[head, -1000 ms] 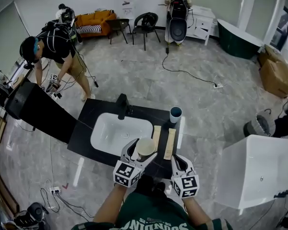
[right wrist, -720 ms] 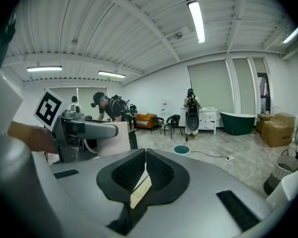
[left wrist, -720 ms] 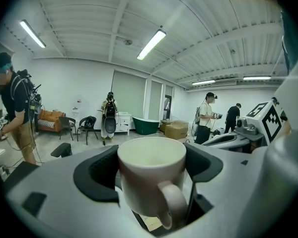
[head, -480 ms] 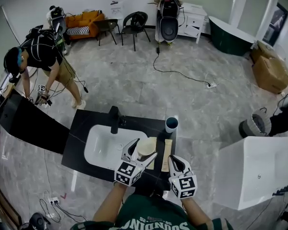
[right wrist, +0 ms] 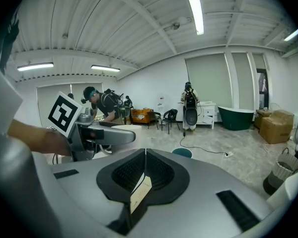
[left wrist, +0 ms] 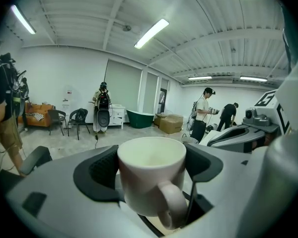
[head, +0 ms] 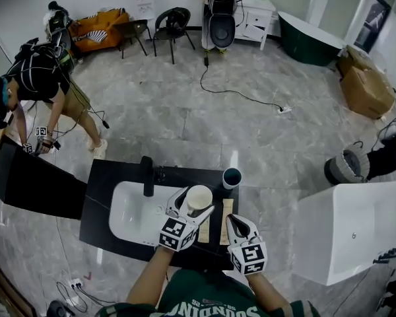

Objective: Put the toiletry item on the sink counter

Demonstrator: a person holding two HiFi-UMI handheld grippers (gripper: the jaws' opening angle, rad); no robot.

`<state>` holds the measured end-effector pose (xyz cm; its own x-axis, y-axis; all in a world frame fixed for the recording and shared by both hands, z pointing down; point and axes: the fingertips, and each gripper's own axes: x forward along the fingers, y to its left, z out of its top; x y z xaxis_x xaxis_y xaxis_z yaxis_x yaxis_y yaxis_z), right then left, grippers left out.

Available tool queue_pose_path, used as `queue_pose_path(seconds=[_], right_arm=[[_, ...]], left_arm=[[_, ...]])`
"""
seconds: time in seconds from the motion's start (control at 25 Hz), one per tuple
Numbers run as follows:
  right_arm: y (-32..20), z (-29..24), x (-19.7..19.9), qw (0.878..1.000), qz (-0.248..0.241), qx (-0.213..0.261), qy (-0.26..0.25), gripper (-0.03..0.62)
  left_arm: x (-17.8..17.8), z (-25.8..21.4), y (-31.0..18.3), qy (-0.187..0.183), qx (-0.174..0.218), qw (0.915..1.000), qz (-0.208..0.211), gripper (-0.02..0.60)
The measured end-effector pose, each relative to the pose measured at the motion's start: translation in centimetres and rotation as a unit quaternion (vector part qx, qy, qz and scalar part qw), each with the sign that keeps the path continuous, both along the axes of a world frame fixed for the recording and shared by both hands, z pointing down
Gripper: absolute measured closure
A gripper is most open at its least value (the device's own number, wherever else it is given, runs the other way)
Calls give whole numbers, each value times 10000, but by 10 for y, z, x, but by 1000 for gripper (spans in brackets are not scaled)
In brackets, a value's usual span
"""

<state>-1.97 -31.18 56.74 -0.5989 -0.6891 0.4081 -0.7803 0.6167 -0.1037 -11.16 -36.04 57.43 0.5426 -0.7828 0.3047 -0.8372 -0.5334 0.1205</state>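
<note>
Bright, even light falls from ceiling tubes (left wrist: 151, 32); shadows are soft, with faint sheen on the floor (head: 185, 111). Fisheye bending warps edges; both gripper views have dark corners and a blurred foreground.

A: The mug (left wrist: 151, 175) looks like glazed ceramic, cream, smooth with a soft shine
B: The left gripper (head: 193, 207) is matt grey plastic, and its pads (left wrist: 100, 171) are black, finely ribbed and rubbery-looking
A: The right gripper (right wrist: 144, 157) has a matt grey shell and ribbed black pads too
B: The counter (head: 96, 203) reads as polished black stone with thin pale veins, and the basin (head: 135, 210) is glossy white
A: The tap (head: 147, 176) is matt black, and the strips (head: 227, 209) right of the basin look like pale bare wood
B: The floor (head: 185, 111) is grey marbled tile, glossy enough to catch the lights, and the far-right boxes (head: 364, 84) are dull brown cardboard
</note>
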Motion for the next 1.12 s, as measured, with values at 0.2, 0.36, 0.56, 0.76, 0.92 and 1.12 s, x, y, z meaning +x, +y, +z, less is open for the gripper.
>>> queue_pose_path(seconds=[0.2,0.36,0.56,0.76,0.92,1.12], right_arm=[[-11,11,0,9999,50,-113,74,551],[-16,19,-1,9997,52,-204,141,551],[-19,34,-1,9990,67,-403,179,551],[-20,53,6,9976,152,-625,235,551],[-21,61,12,9967,271,-715,277,551],[-22,67,16,9955,377,-819,301,551]], left_arm=[[0,22,-26,-47,-60,10000,29,178],[1,39,-49,-50,-59,10000,18,178],[1,67,-86,150,-272,9995,-106,178],[3,87,-122,170,-307,9992,-170,178],[5,111,-142,105,-435,9989,-145,178],[4,140,-160,28,-646,9977,-203,178]])
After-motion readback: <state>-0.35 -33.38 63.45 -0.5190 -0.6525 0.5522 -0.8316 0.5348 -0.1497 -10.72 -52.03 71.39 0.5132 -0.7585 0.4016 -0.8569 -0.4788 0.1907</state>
